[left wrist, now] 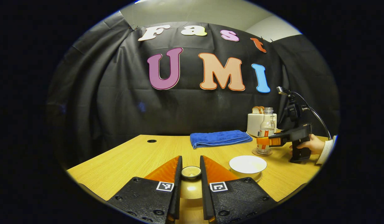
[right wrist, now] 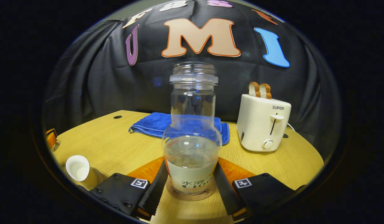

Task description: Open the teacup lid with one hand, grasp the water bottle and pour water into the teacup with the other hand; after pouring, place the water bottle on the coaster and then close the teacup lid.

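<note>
**Bottle on the coaster, lid held ready**

Nearest, the left tongs [left wrist: 191, 174] pinched the lid [left wrist: 191, 171] by its knob, held clear of the tabletop [left wrist: 117, 158]. Just right of them sat the open teacup [left wrist: 247, 165]. Beyond the teacup, the right tongs [right wrist: 189, 183] bracketed the water bottle [right wrist: 192, 137], standing upright on the coaster [right wrist: 189, 195]; whether they pressed it could not be told. Judged best: release the bottle squarely, then lower the lid level over the teacup rim.

table [right wrist: 117, 146]: wood-grain, smooth, matt
bottle [right wrist: 192, 124]: clear plastic, glossy, paper label
towel [left wrist: 220, 138]: blue cloth, soft nap
teacup [left wrist: 247, 165]: white, glossy glaze
lid [left wrist: 191, 171]: glossy, glazed
toaster [right wrist: 262, 124]: cream plastic, smooth
</note>
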